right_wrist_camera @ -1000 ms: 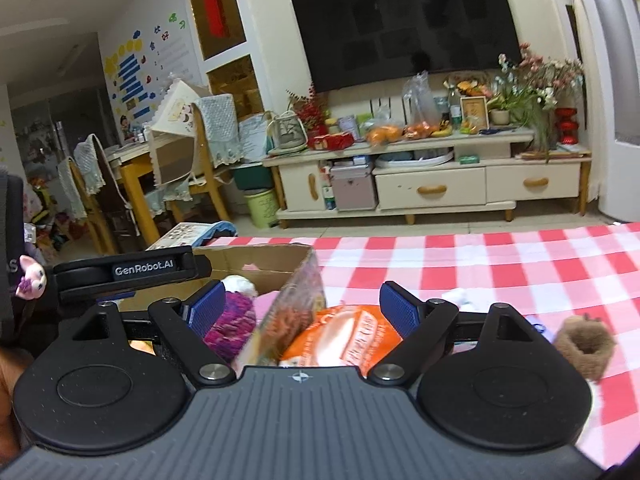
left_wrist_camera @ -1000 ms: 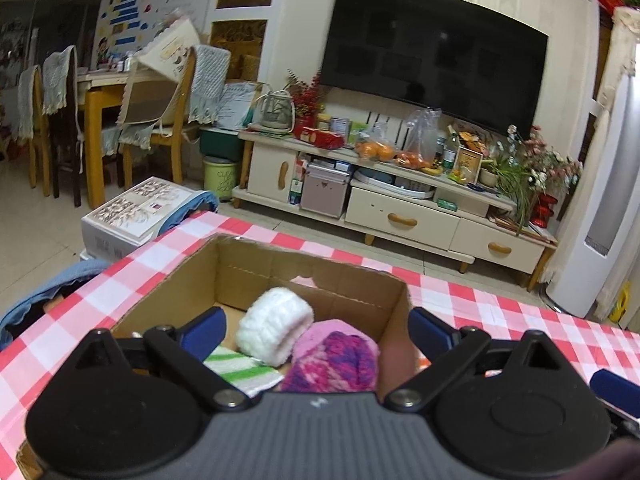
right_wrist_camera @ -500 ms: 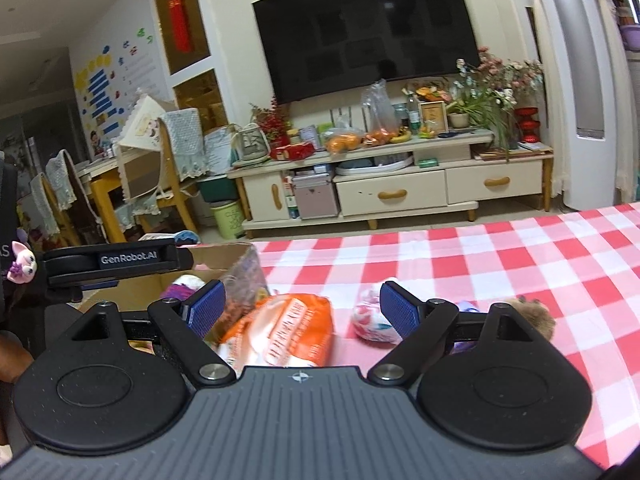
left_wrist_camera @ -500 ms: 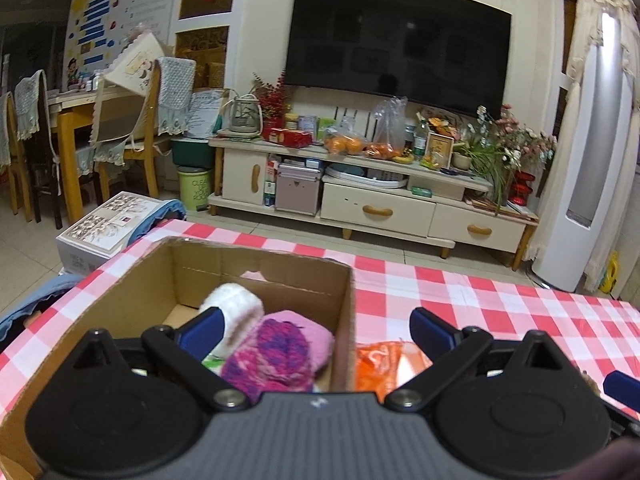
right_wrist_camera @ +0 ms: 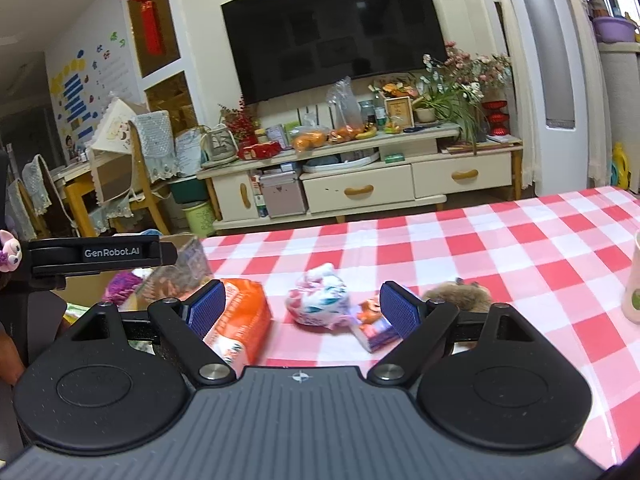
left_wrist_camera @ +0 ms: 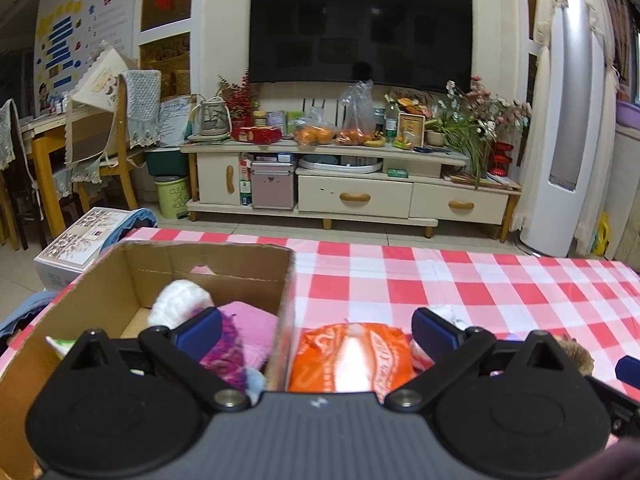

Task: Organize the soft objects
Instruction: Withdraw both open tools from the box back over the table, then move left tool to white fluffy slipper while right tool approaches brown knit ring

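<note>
Box: cardboard box sits open at the left end of the table, which wears a red-and-white checked cloth
Box contents: white knitted roll toward the back, pink soft piece in front of it, purple-and-pink woolly item nearest, and a green-striped scrap at the left wall; they lie packed against one another
Beside the box: orange packet lies on the cloth just outside the box's right wall, touching or nearly touching it
Loose soft things: small white bundle with pink and blue print lies near the packet; a small flat printed pack lies just beside the bundle; a brown furry object lies a little further right, partly hidden behind the right tool's finger
Cup: pale cup stands at the far right edge, cut off by the frame
Left gripper: fingers spread wide and holding nothing, straddling the box's right wall, with box contents behind one finger and the orange packet behind the gap
Right gripper: fingers spread wide and holding nothing, hovering low over the cloth, the printed bundle seen in the gap between them
Room behind: television cabinet crowded with bags of fruit and flowers
</note>
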Available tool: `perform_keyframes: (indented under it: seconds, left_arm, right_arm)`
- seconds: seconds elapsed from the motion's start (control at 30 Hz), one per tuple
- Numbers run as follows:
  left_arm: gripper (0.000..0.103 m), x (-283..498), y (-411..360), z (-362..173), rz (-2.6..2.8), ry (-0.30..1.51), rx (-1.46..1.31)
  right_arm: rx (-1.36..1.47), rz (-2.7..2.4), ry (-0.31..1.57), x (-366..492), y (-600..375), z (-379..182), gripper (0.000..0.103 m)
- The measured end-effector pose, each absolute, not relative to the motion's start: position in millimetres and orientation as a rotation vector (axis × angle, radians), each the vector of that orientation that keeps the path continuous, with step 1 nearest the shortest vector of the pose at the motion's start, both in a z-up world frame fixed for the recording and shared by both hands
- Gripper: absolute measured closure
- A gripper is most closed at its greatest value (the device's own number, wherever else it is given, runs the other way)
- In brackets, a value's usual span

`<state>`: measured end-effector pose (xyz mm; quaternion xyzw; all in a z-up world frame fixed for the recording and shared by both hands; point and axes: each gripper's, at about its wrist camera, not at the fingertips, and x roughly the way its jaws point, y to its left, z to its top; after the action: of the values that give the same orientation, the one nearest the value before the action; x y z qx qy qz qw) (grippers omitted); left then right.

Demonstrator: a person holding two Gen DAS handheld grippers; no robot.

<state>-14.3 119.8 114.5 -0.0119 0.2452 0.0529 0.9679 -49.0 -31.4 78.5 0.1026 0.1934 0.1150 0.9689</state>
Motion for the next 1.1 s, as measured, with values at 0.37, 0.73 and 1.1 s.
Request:
perform_keyframes:
  seconds: [0.37, 0.73, 1.1]
  left_arm:
    - [0.001, -16, 81, 105, 0.013, 0.508, 0.046]
    - [0.001, -30, 37, 87, -0.263, 0.56, 0.05]
    - [0.002, -32, -26, 41, -0.452, 0.651, 0.146]
  right_arm:
    - [0.257, 0.154, 0.399, -51, -80, 65, 0.0]
    - [0.352, 0.05, 0.45, -25, -141, 41, 0.0]
    - [0.427, 0.14, 0.539, 10, -170, 21, 0.0]
